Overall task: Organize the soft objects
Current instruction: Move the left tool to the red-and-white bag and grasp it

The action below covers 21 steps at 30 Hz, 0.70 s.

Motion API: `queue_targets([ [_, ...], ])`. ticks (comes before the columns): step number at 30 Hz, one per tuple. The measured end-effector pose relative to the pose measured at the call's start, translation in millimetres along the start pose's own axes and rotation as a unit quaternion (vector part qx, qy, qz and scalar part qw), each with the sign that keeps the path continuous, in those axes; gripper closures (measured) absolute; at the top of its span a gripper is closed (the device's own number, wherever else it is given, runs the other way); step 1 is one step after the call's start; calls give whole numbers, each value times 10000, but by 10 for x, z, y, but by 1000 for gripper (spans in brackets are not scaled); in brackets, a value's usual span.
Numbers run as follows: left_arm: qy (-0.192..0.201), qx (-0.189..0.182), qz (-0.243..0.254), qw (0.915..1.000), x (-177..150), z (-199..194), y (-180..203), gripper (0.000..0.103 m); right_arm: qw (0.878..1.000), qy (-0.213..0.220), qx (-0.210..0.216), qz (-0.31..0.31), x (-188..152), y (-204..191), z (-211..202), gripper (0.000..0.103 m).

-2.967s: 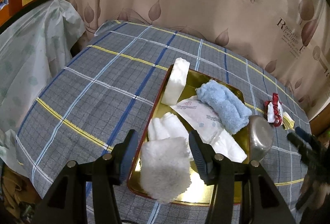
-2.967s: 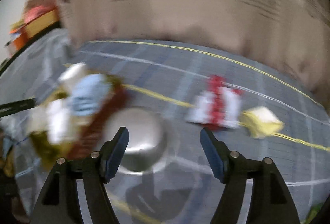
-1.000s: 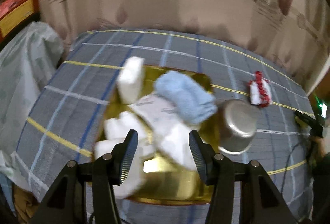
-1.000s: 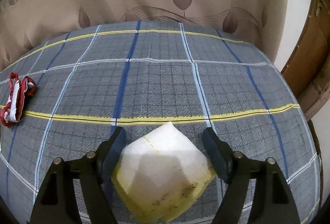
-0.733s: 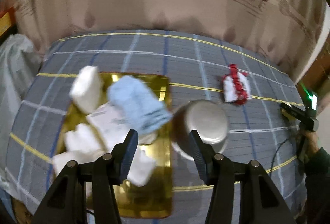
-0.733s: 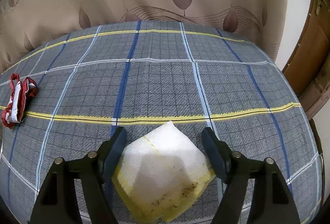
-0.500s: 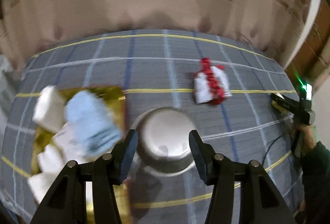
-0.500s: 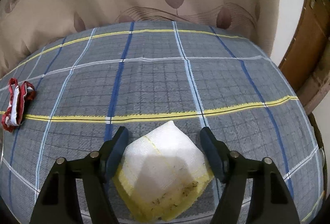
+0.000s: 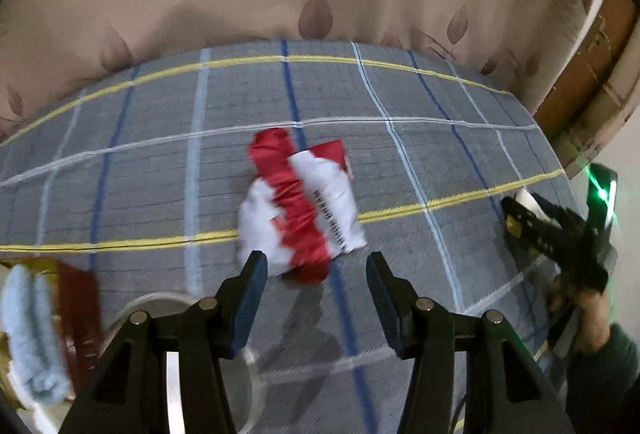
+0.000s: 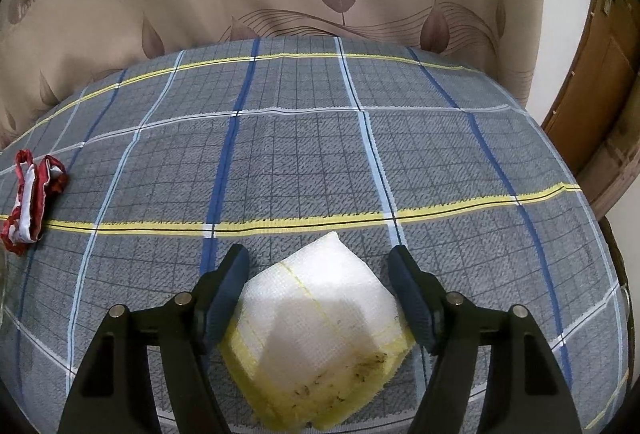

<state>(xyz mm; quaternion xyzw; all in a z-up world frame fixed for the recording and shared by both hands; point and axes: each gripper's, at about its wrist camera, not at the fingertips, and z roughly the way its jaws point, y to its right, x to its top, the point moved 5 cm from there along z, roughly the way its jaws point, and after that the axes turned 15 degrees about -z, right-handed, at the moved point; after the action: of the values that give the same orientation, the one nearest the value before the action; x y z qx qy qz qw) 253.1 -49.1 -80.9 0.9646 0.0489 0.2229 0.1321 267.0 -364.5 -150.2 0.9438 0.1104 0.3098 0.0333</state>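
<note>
Plenty of bare plaid tablecloth [image 10: 304,154] beyond the yellow-white sponge [image 10: 320,338], sitting between wide-spread right gripper [image 10: 320,298] fingers. Left gripper [image 9: 316,286], also spread, swung off the tray to the red-white cloth [image 9: 300,206].

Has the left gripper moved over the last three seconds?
Yes. The left gripper has swung right across the plaid tablecloth, from the gold tray to the red and white cloth; its jaws are open.

Dim indoor light; the left wrist view smears with motion blur (worst at its lower left), the right stays sharp, both bowed at the edges.
</note>
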Motion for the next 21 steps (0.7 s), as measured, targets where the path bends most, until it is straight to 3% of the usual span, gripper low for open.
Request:
queue_targets([
  [6, -327, 137, -109, 9993, 122, 383, 120, 50, 10000, 2, 35, 19, 5, 6, -1, 34],
  [13, -375, 284, -165, 9988, 228, 646, 106, 50, 10000, -2, 40, 28, 14, 6, -3, 34],
  [21, -358, 252, -243, 9987, 279, 699, 116, 38, 10000, 0, 49, 35, 13, 7, -3, 33],
])
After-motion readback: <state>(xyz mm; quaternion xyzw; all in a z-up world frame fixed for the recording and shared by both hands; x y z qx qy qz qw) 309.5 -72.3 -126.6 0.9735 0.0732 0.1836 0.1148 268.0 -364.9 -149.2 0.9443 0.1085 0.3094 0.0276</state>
